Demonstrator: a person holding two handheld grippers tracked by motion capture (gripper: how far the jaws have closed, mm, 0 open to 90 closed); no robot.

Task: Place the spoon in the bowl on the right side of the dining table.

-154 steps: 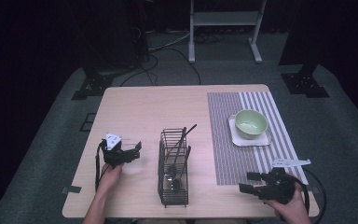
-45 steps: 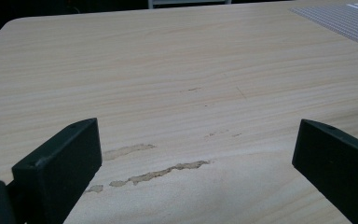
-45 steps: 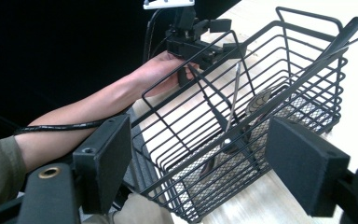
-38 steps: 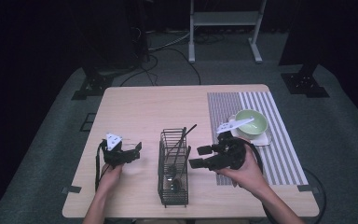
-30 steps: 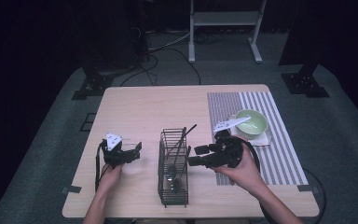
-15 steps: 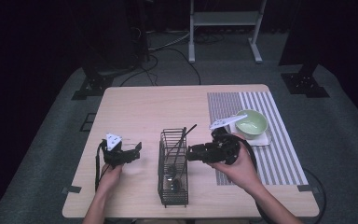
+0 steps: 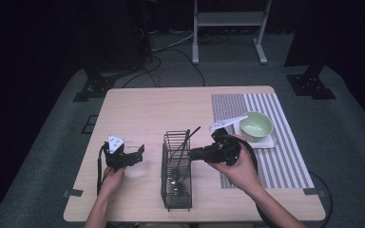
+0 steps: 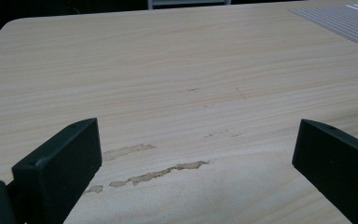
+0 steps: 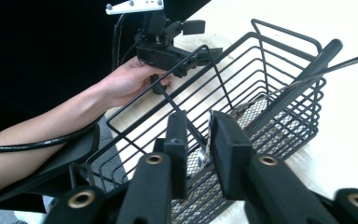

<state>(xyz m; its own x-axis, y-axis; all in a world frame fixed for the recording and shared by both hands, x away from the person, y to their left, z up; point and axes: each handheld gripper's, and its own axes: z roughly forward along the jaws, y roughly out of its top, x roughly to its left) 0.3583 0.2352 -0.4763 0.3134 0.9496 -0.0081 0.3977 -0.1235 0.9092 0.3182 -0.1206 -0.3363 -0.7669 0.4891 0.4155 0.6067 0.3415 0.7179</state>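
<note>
Right gripper view: right hand-held gripper [image 9: 198,140], jaws nearly clenched, empty, is nearing the basket [image 9: 279,56]; should open before taking the utensil handle [image 9: 317,58]. Left hand-held gripper [image 7: 138,154] is resting released.

A pale wooden tabletop [image 7: 147,114] stands on grey carpet [image 7: 347,142] in a dark room — a white metal stand [image 7: 228,21] behind it.
</note>
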